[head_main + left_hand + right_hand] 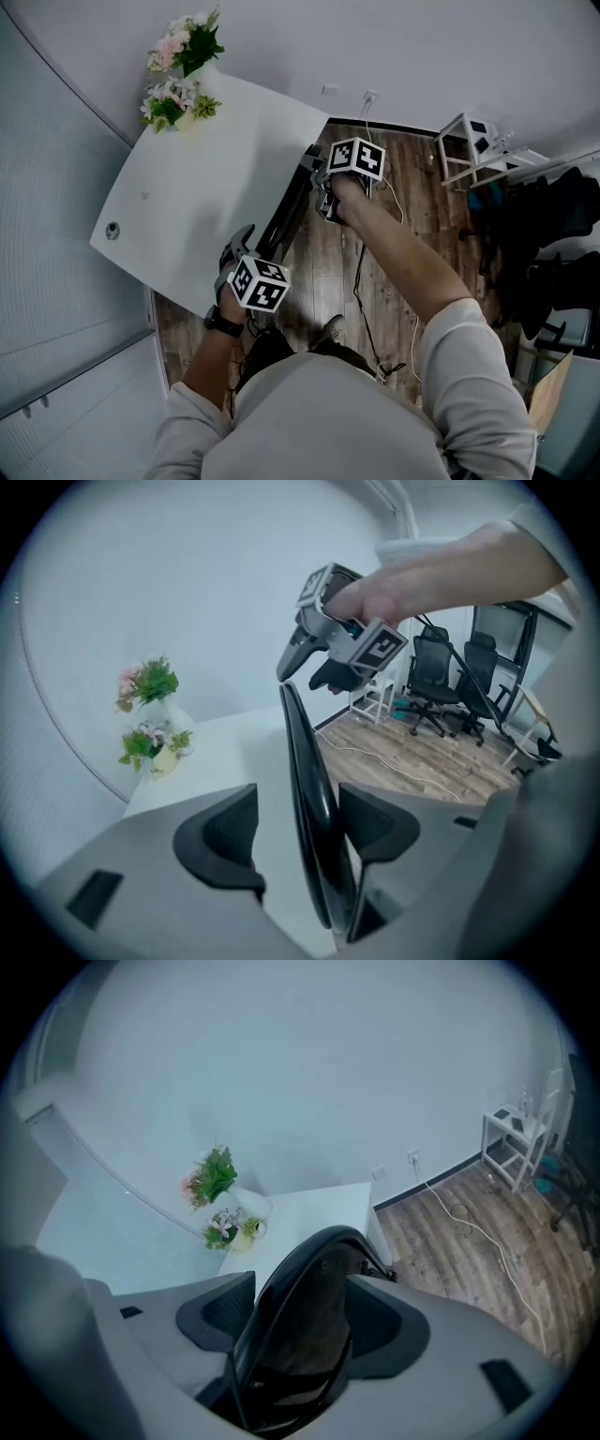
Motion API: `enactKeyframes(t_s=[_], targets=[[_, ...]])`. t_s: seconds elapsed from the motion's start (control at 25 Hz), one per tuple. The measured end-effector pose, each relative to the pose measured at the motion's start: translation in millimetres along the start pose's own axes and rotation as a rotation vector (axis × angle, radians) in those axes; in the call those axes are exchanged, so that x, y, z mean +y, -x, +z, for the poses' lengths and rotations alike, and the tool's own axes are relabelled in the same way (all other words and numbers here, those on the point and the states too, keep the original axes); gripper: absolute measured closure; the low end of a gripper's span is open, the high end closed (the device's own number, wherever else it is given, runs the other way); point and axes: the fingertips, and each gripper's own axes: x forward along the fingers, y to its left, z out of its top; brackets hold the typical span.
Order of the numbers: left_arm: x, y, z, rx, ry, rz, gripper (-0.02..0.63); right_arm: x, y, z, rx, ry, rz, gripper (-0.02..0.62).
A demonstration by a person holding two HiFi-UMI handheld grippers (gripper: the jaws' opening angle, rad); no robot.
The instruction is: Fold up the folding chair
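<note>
Standing folded flat and on edge, the black folding chair (286, 214) runs close along the edge of the white table (202, 187) that faces the open wooden floor (384, 262). Whether its legs rest on that floor cannot be made out.

The left gripper (246, 251) is at the chair's near end, by the table's near corner. In the left gripper view the chair's thin black rim passes between its jaws. They stand moderately apart: the right pad is just beside the rim and there is a clear gap at the left pad, so nothing is clamped.

The right gripper (323, 183) is at the chair's far end, by the table's far corner on the same edge. Its jaws stand wide. The curved top of the chair frame sits between them, and no squeeze on it shows.

At the table's far left corner two pale vases (249, 1207) stand close together. One holds a taller bunch of pink and white flowers (187, 42) with dark green leaves, the other a lower bunch (169, 101). A small round fitting (112, 230) is set into the tabletop near its left corner.

A thin cable (361, 281) trails across the floor from a wall socket (372, 96). A white wire stand (464, 150) is by the wall, well apart from the table.
</note>
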Motion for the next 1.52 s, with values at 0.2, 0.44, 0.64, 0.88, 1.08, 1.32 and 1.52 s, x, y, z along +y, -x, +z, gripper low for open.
enactKeyframes(t_s=[0.2,0.44,0.64,0.88,1.08,1.32,1.52], targets=[[3.4,29.4,31.1,-0.091,-0.056,0.105,0.327,-22.8,73.9,13.6,-0.147,0.089,0.024,0.296],[-18.6,50.1,87.3,-0.231,-0.080,0.099,0.327,-69.2,200.9,7.0,-0.390,0.284,-0.053,0.334],[-74.2,58.6,136.6,-0.307,-0.083,-0.012,0.327,-114.7,314.3,-19.3,-0.542,0.390,-0.174,0.345],[-155.0,78.9,183.5,-0.403,-0.109,-0.168,0.330,-144.6,427.3,-59.5,-0.702,0.482,-0.297,0.363],[-208.9,98.3,210.0,-0.490,-0.122,-0.278,0.359,-155.3,492.2,-96.1,-0.798,0.517,-0.384,0.383],[-255.1,115.4,216.1,-0.536,-0.155,-0.338,0.382,-166.6,547.0,-140.5,-0.893,0.538,-0.478,0.439],[-279.8,130.8,212.9,-0.559,-0.168,-0.367,0.414,-170.3,574.4,-168.2,-0.940,0.533,-0.520,0.474]])
